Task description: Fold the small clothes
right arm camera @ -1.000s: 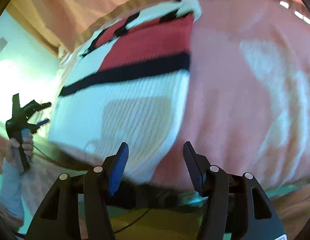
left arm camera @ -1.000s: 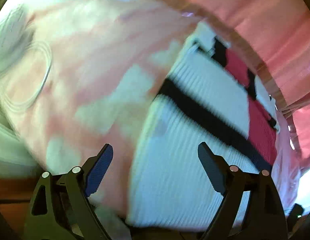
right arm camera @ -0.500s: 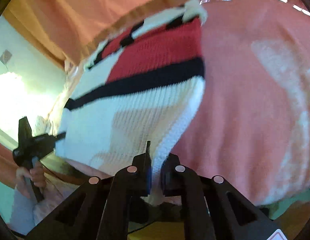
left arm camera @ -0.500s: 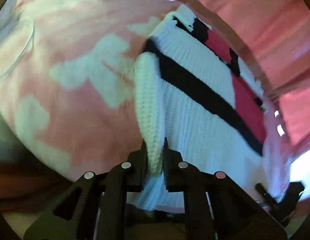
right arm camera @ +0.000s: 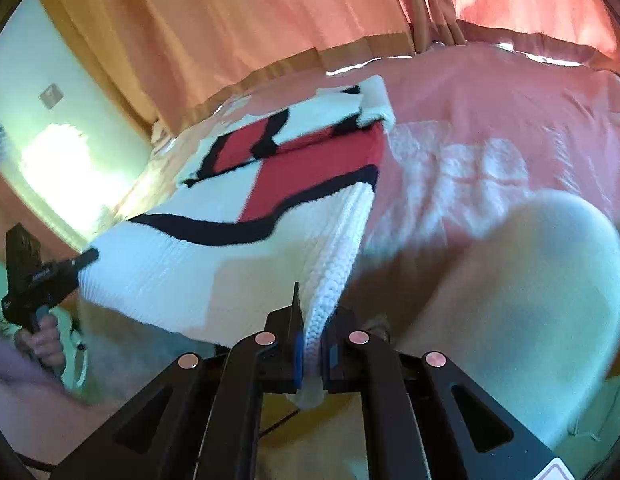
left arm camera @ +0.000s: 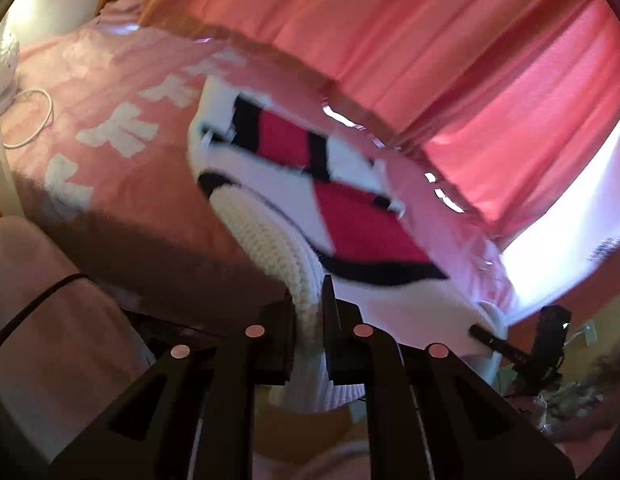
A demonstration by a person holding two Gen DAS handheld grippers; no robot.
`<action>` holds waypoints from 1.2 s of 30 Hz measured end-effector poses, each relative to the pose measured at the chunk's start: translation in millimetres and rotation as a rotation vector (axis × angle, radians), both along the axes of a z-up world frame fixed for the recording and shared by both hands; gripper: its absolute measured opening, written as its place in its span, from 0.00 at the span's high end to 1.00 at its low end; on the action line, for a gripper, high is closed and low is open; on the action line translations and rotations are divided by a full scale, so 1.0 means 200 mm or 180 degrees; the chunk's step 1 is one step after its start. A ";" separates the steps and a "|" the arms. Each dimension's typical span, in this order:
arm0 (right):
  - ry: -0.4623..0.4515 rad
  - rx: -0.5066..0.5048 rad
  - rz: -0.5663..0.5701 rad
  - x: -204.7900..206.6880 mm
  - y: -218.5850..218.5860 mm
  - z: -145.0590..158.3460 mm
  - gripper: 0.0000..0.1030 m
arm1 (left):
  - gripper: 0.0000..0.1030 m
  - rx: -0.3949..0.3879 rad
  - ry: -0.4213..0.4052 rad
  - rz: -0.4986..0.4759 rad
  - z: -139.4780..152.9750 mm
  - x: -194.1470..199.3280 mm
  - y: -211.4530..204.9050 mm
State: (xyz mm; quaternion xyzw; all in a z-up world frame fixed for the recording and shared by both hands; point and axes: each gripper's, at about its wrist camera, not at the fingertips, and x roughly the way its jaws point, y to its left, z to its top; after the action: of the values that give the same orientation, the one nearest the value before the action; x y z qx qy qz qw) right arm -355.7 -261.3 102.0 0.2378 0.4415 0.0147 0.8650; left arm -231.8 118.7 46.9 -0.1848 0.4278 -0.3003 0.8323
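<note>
A knitted sweater (left arm camera: 362,224), white with red blocks and black stripes, is stretched over a pink bed. My left gripper (left arm camera: 310,312) is shut on its near white hem corner and holds it lifted off the bed. My right gripper (right arm camera: 314,344) is shut on the other white hem corner (right arm camera: 334,276), also lifted. The sweater (right arm camera: 294,168) spans between them; its far end rests on the bedspread. The right gripper shows at the right edge of the left wrist view (left arm camera: 506,346), and the left gripper shows at the left edge of the right wrist view (right arm camera: 62,268).
The pink bedspread (left arm camera: 122,168) has white patches. A white cable loop (left arm camera: 34,120) lies at its left end. Red-pink curtains (left arm camera: 450,60) hang behind the bed. A pale rounded cushion (right arm camera: 530,300) sits at the right in the right wrist view.
Both grippers went from open over the hem to shut on its corners. They have since lifted and pulled the hem back off the bed.
</note>
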 end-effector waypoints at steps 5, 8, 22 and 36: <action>-0.0575 -0.0265 0.0129 0.11 -0.06 0.32 0.94 | 0.89 -0.0136 -0.0428 0.0129 0.31 0.14 -0.01; -0.0964 -0.0261 0.0161 0.43 -0.22 0.39 0.94 | 0.88 -0.0001 -0.0694 0.0261 0.40 0.46 -0.13; 0.0120 0.0294 -0.0350 1.76 -0.72 -0.47 0.82 | 0.70 0.0945 0.0225 0.0883 -0.36 1.74 -0.48; -0.0132 -0.0081 -0.0500 1.64 -0.70 -0.37 0.33 | 0.23 0.0729 -0.0139 0.1003 -0.28 1.74 -0.41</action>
State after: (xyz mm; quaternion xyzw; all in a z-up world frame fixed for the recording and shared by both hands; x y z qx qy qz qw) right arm -27.3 -402.3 27.4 0.2603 0.4037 -0.0539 0.8754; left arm 116.6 37.1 -9.7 -0.1470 0.4067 -0.1196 0.8937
